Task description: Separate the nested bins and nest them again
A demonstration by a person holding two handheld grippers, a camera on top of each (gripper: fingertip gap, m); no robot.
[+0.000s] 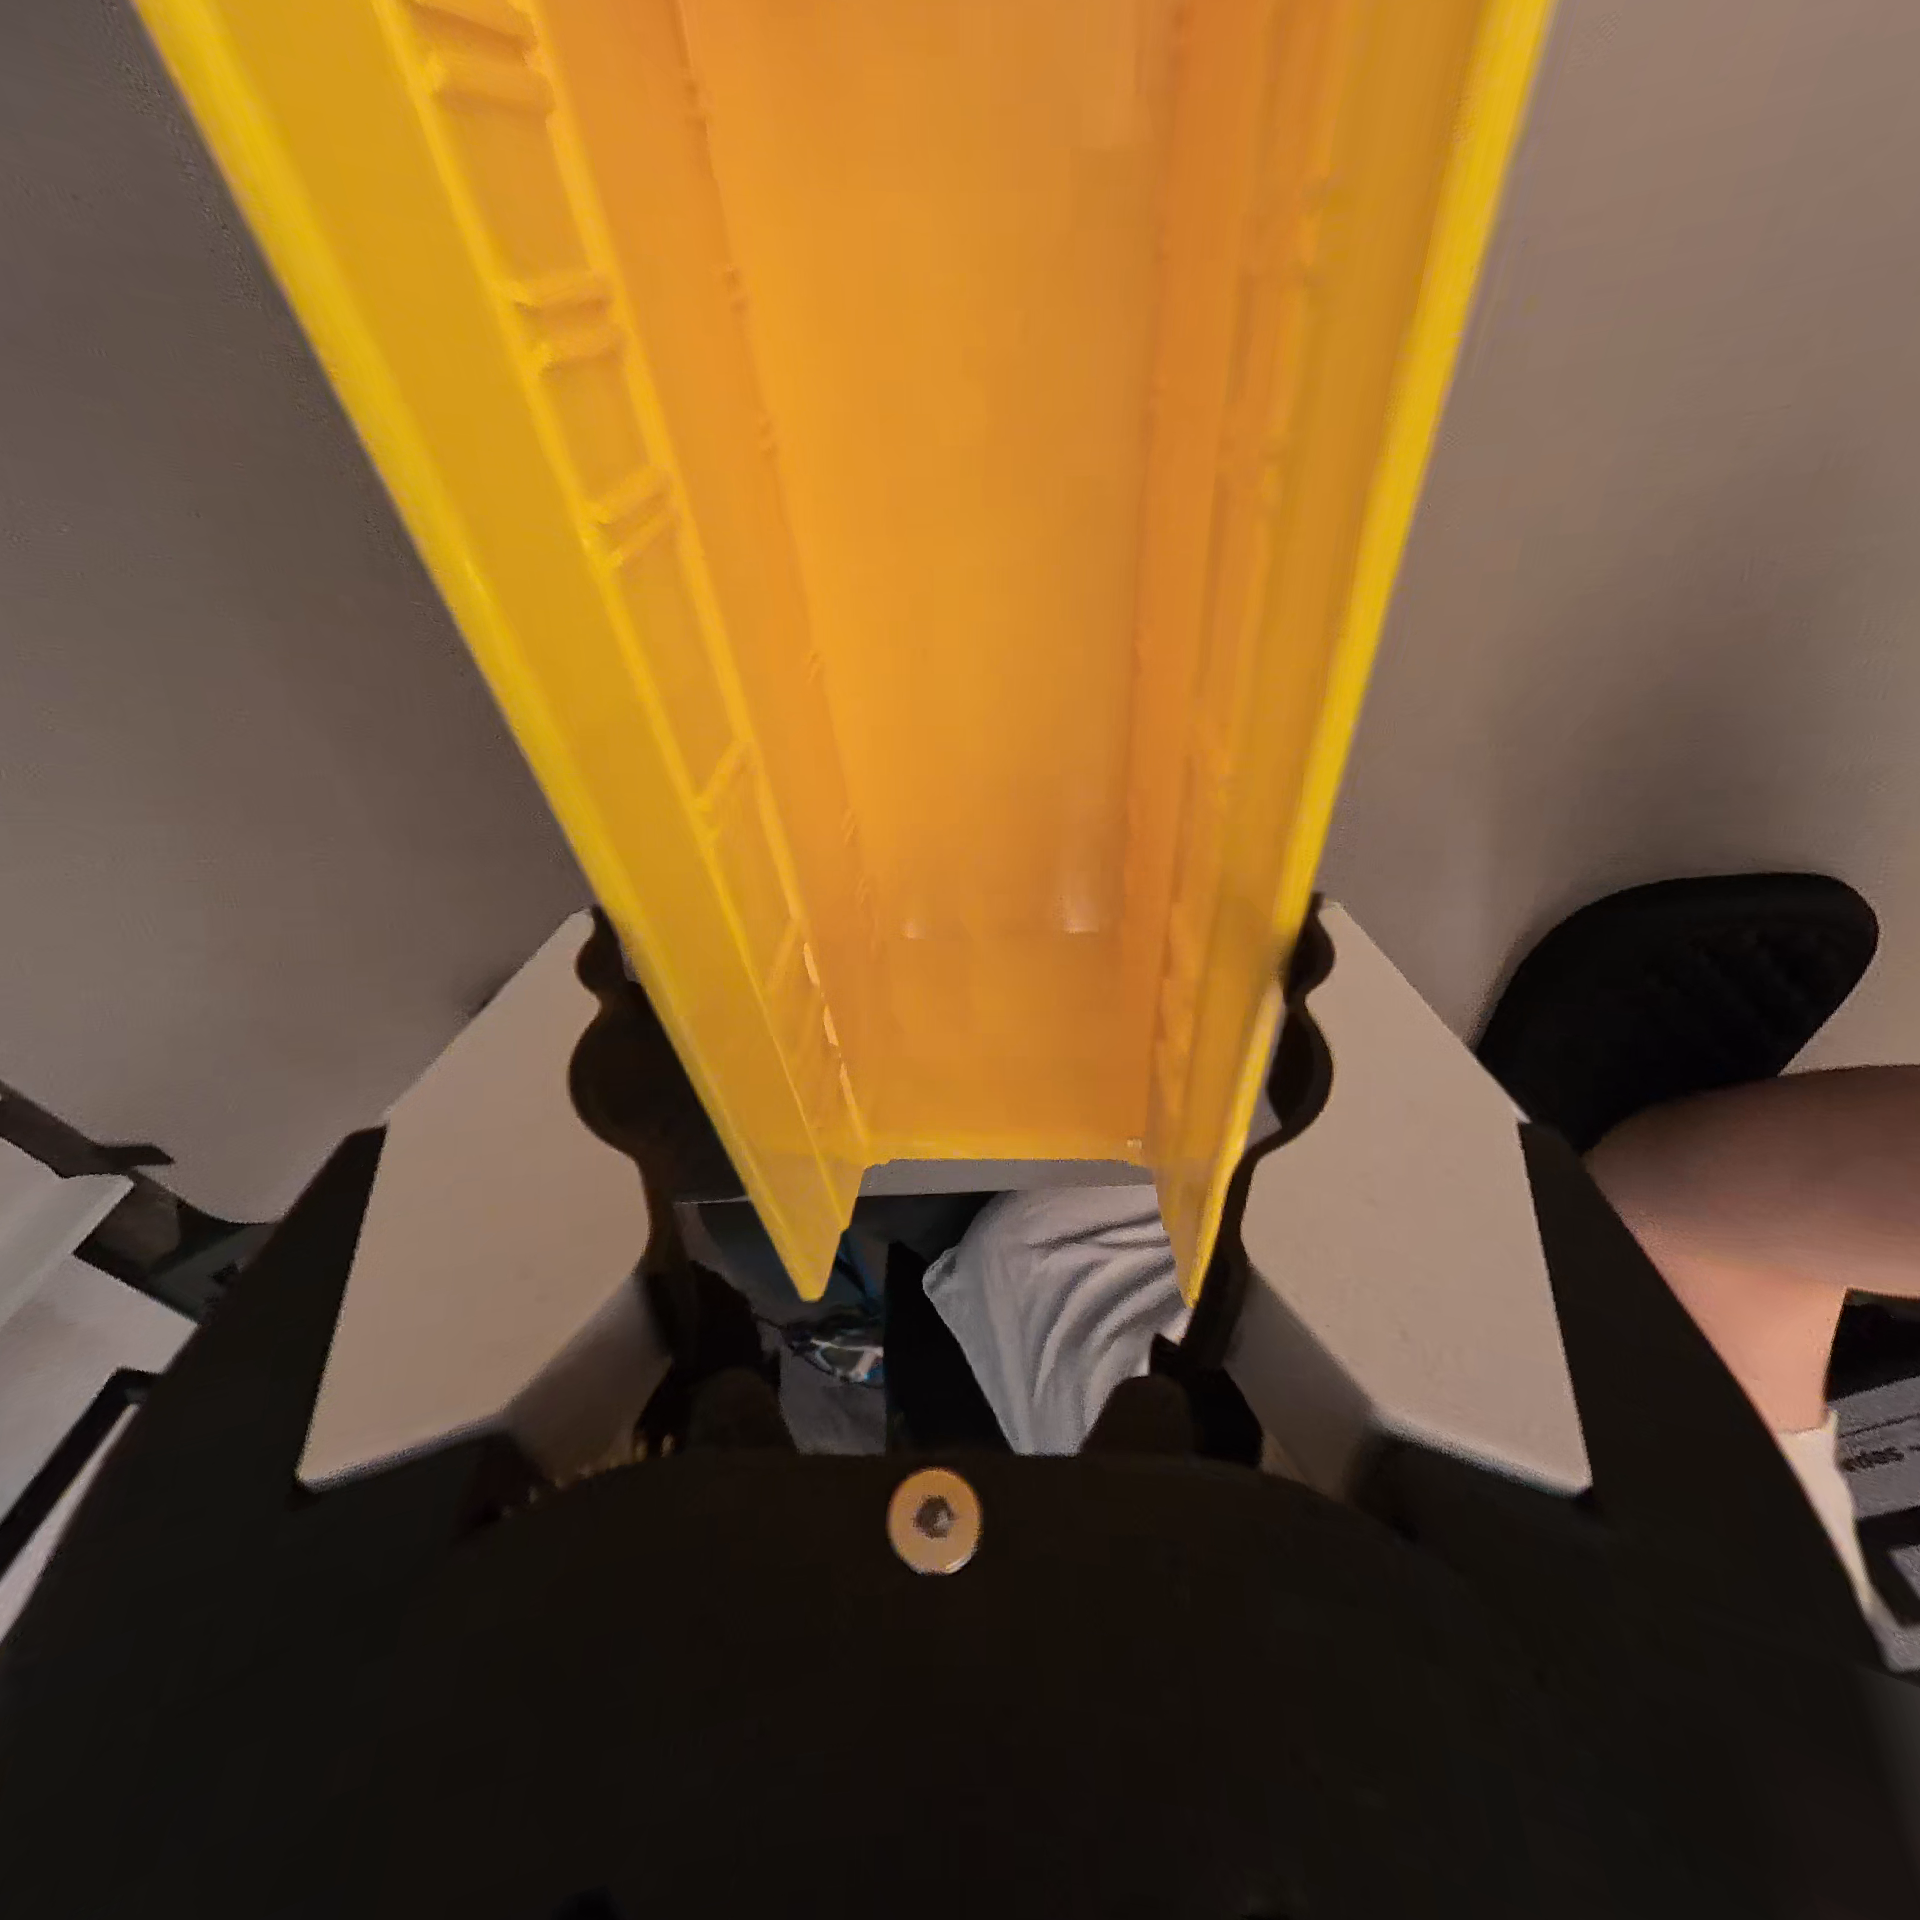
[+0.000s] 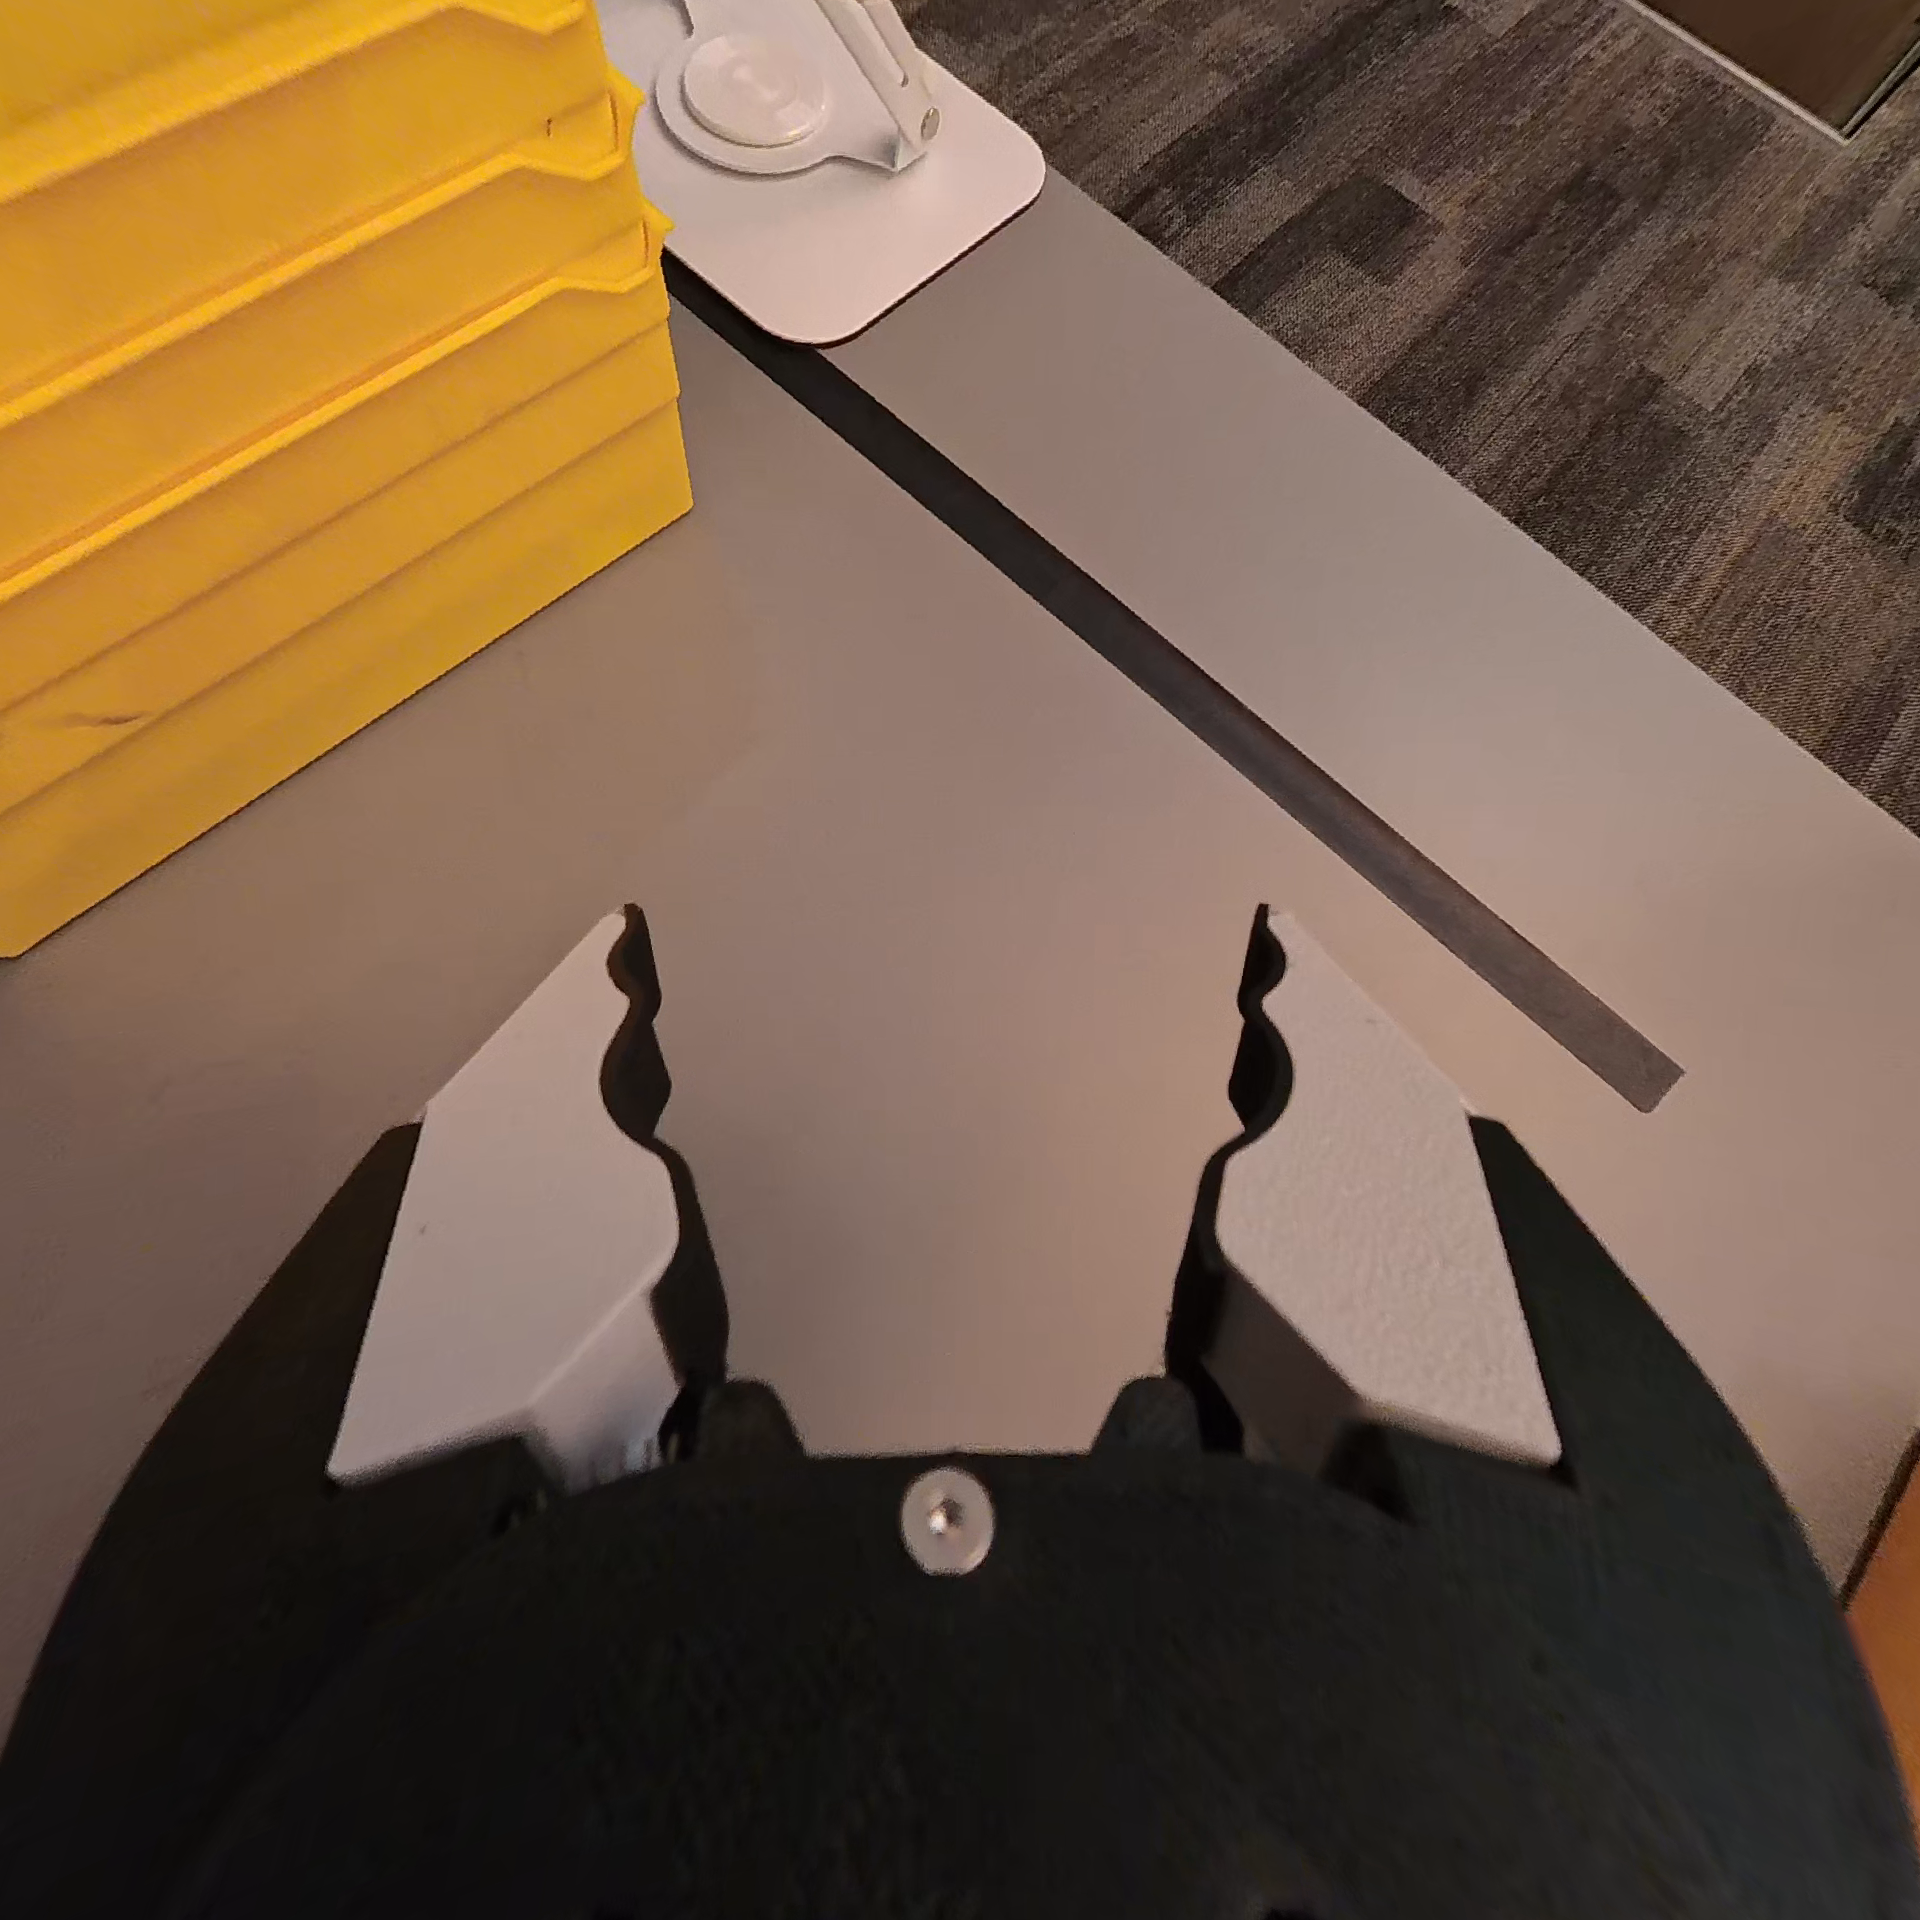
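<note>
Evidently mid-separation: the left claw (image 1: 951, 925) grips one long yellow plastic bin (image 1: 935, 520) aloft; the right claw (image 2: 945, 935) gapes bare beside the stacked yellow bins (image 2: 312, 468) on the grey table (image 2: 935, 727); re-nesting remains.

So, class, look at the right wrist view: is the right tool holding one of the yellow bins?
No: the right tool stands open over bare grey table, with the stacked yellow bins off to its left.

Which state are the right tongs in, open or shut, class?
Open. The right tongs have fingers spread wide with only bare table between them, apart from the stack of yellow bins.
</note>
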